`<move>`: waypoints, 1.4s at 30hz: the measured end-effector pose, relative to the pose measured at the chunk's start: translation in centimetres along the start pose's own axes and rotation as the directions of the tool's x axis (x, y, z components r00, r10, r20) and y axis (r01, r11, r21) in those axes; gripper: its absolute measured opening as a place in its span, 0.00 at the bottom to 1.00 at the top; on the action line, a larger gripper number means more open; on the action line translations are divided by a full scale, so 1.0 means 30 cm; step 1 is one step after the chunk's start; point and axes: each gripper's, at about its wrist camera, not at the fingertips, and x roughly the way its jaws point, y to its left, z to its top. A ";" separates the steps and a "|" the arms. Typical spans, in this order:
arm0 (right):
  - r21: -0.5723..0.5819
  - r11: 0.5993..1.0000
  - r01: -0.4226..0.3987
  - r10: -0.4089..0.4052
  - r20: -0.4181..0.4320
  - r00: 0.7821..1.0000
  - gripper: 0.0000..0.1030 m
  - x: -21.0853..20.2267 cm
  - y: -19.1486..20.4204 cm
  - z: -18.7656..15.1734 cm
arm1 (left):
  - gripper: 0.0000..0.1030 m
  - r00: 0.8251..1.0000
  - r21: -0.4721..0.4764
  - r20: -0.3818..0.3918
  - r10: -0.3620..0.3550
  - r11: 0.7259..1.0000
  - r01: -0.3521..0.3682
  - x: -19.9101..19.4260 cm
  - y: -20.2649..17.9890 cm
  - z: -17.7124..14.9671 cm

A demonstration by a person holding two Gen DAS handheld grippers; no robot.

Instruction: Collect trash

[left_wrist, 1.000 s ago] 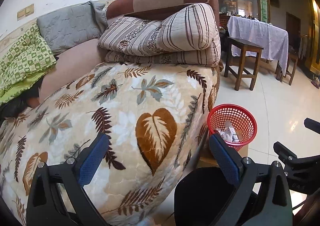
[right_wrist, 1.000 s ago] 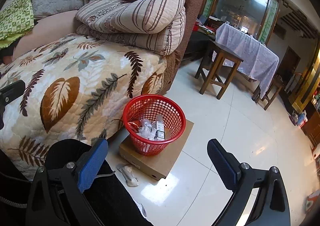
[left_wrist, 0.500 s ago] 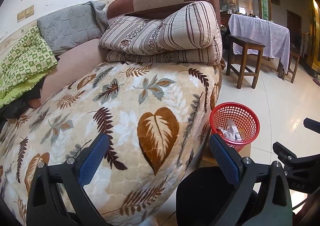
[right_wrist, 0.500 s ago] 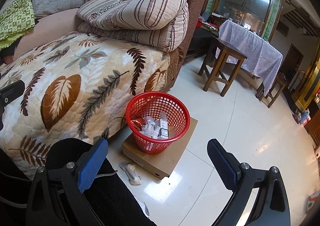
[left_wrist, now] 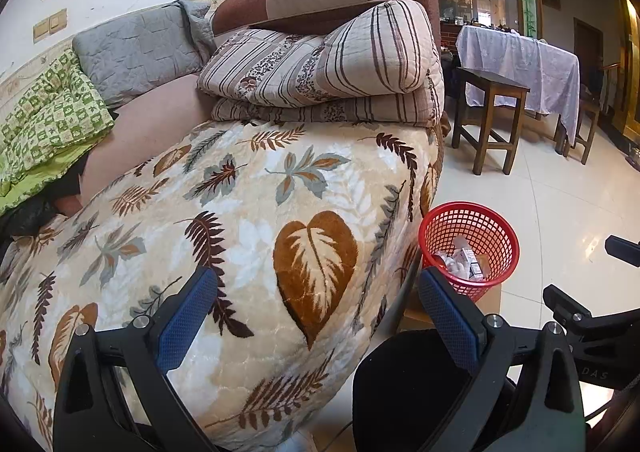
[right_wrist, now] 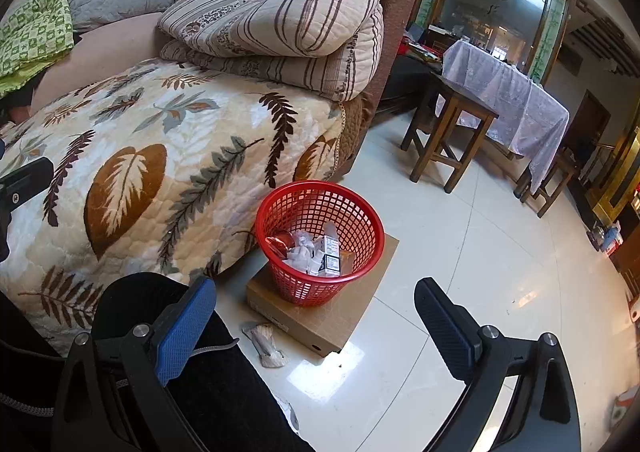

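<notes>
Red mesh basket (right_wrist: 318,242); leaf-print blanket (left_wrist: 248,219).

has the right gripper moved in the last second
Yes, slightly. In the right wrist view the red basket, fixed on its cardboard box, has drifted right and slightly down in frame, so the open right gripper has swung left and slightly up.

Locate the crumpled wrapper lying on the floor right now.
In the right wrist view, the wrapper lies on the white floor tiles, just left of the cardboard box's near corner, below the red basket.
</notes>
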 end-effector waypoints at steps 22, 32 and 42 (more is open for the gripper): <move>-0.002 1.000 -0.017 0.017 -0.009 1.000 0.98 0.020 0.005 0.005 | 0.97 1.000 -0.003 -0.029 -0.013 1.000 0.013 0.016 0.004 -0.018; -0.009 1.000 -0.024 0.024 -0.016 1.000 0.98 0.032 0.007 0.003 | 0.97 0.999 -0.022 -0.040 -0.016 1.000 0.015 0.024 0.011 -0.025; -0.069 0.998 0.004 0.003 0.102 0.995 0.98 0.164 0.025 0.186 | 0.97 0.969 -0.317 -0.180 0.167 0.923 -0.218 0.127 0.415 -0.020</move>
